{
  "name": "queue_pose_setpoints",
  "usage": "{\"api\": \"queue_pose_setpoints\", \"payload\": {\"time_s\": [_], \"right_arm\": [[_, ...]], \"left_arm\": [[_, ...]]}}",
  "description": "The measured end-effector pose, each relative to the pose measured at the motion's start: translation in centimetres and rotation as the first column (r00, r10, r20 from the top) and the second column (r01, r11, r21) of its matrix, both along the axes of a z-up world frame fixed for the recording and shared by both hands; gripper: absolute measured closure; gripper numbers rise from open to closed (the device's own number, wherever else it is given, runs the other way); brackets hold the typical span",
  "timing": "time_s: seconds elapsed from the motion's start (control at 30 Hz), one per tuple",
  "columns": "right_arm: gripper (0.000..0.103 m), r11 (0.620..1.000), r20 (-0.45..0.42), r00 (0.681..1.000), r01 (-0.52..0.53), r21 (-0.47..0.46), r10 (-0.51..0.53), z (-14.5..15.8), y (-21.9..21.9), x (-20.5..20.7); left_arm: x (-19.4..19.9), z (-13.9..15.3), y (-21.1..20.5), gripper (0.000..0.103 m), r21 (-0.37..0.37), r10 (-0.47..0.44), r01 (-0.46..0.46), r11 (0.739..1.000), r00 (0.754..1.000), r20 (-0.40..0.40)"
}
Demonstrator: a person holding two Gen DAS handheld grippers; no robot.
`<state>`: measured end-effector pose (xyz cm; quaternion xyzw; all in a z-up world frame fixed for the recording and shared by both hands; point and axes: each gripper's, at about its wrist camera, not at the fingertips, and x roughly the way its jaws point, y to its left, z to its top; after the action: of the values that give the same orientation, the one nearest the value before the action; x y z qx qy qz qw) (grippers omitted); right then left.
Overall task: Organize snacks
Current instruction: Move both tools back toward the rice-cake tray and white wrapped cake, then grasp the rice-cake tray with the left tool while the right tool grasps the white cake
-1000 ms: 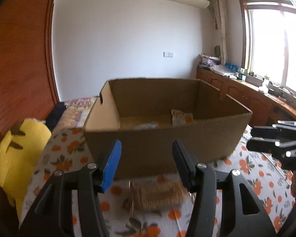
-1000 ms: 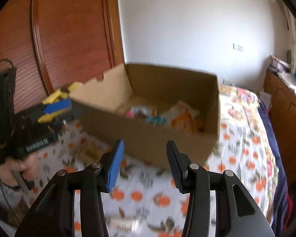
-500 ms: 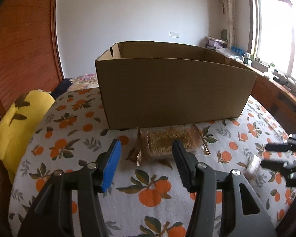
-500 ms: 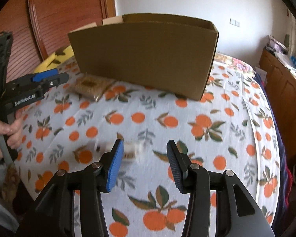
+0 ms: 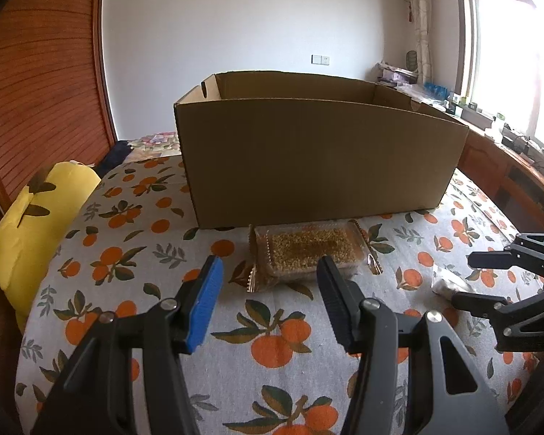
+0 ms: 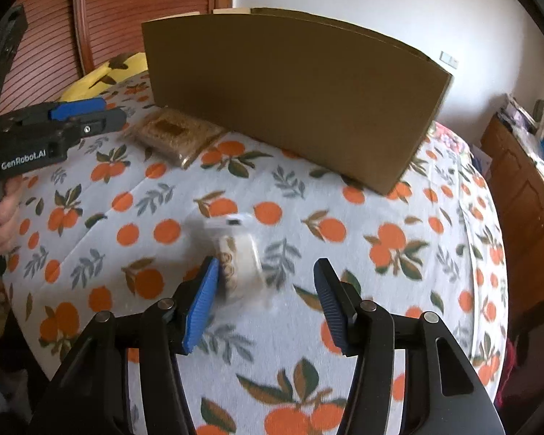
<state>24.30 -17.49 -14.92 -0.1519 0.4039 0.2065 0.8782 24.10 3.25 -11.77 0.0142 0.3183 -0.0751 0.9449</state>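
Snacks are both out on the orange-print cloth point(image 5: 134, 224), none in my grips yet. My left gripper point(image 5: 268, 290) is spread wide and empty, lined up on the tray point(image 5: 308, 250) of brown crumbly stuff in clear wrap, which lies right against the front wall of the box point(image 5: 319, 159). My right gripper point(image 6: 264, 290) is also wide open with nothing in it, low over the small packet point(image 6: 235, 253), a pale wrapped thing out in the open, well apart from the box. It's blurry in the right view, so I can't read what it is.

What worries me from here (judging only by how things sit):

- The packet isn't centred in the right gap. It sits close against the blue finger point(image 6: 203, 297), with a lot of air on the other side. If I close like this, I'd guess the far finger shoves it sideways or pinches only loose wrapper, and it slips out on the lift.
- The tray is wide and flat, about as wide as the left opening. Coming in slightly off could push it into the box wall, or crush the thin plastic and crack what's inside.
- The box walls are tall, so anything I carry has to clear the rim or it gets knocked loose.
- The cloth could bunch if a fingertip drags on it.
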Motion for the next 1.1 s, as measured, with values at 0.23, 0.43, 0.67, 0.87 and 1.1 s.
{"api": "queue_pose_setpoints", "payload": {"time_s": [0.23, 0.43, 0.67, 0.87, 1.1], "right_arm": [[0.079, 0.998, -0.02, 1.0, -0.011, 0.062, 0.012, -0.6, -0.3, 0.4], [0.079, 0.995, -0.017, 1.0, -0.002, 0.101, 0.003, -0.8, -1.0, -0.1], [0.079, 0.996, -0.006, 1.0, 0.0, 0.092, 0.001, -0.8, -1.1, -0.3], [0.079, 0.996, -0.004, 1.0, 0.0, 0.092, 0.0, -0.7, -0.8, -0.4], [0.079, 0.996, -0.004, 1.0, -0.001, 0.092, 0.001, -0.7, -0.8, -0.4]], "left_arm": [[1.4, -0.2, -0.7, 0.038, -0.044, -0.023, 0.021, 0.999, 0.999, -0.048], [3.2, -0.1, -1.2, 0.033, -0.085, -0.01, 0.004, 0.996, 0.997, -0.076], [5.5, -0.7, -2.3, 0.033, -0.09, -0.01, -0.004, 0.996, 0.987, -0.162], [6.1, -0.7, -3.8, 0.033, -0.052, -0.014, 0.006, 0.999, 0.986, -0.167], [6.6, -1.0, -4.7, 0.028, 0.012, -0.003, 0.005, 1.0, 0.987, -0.162]]}}
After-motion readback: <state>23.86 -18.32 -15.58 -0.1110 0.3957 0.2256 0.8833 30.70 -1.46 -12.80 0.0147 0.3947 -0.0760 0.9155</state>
